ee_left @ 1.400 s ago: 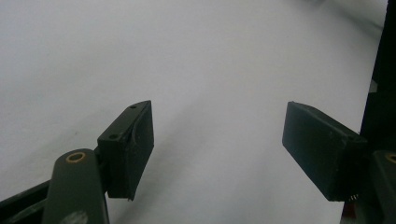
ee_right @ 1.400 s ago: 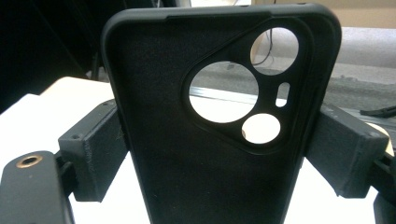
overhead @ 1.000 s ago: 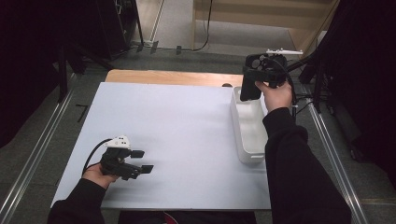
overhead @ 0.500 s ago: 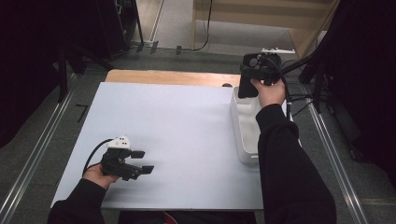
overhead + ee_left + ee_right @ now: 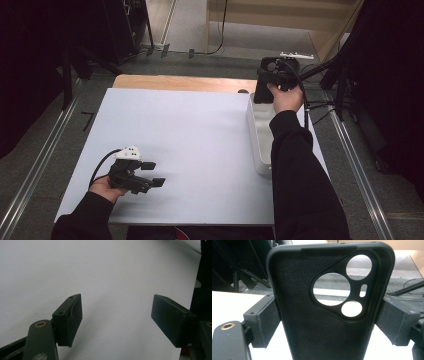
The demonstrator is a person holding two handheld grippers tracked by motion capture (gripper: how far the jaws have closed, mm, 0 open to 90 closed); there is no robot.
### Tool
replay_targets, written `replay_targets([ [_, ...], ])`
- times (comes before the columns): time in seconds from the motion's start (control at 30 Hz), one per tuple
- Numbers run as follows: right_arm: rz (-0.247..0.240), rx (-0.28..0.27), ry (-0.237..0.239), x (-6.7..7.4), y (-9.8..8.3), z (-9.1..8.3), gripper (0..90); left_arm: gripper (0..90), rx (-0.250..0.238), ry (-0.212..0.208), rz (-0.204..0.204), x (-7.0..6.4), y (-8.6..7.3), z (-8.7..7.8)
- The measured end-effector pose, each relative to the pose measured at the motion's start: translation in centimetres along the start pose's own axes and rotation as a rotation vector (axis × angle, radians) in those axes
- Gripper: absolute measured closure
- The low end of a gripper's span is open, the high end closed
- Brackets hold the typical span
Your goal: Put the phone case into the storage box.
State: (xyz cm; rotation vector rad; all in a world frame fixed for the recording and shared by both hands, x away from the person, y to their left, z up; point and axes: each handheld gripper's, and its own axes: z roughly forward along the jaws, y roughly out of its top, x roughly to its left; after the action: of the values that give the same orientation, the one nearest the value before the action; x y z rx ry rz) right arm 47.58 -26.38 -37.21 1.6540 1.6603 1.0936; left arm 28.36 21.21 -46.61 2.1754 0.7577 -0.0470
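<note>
No readable text, labels, brand marks, nos. or signs in any view. Phone case [image 5: 322,315]: plain black, no logo or lettering on the side facing the right gripper view, just camera cut-outs. White tray [image 5: 260,140]: blank walls, no print seen from the high view. Table sheet [image 5: 190,150]: plain, unmarked. Left gripper [image 5: 150,174] and right gripper [image 5: 322,322]: no lettering legible on pads or bodies; white part atop the left one too small to tell if it carries any marking.
</note>
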Motion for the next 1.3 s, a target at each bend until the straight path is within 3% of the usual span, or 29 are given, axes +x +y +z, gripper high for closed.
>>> replay_targets([
  [0.6, 0.019, -0.003, -0.041, 0.4, -1.7, 1.9, 11.4, 24.7, -0.002, -0.001, -0.004, 0.1, 0.0, -0.1],
  [1.3, 0.022, 0.008, -0.053, 0.3, -3.9, 3.4, 11.3, 24.7, 0.003, 0.0, 0.0, 0.1, 0.0, -0.1],
])
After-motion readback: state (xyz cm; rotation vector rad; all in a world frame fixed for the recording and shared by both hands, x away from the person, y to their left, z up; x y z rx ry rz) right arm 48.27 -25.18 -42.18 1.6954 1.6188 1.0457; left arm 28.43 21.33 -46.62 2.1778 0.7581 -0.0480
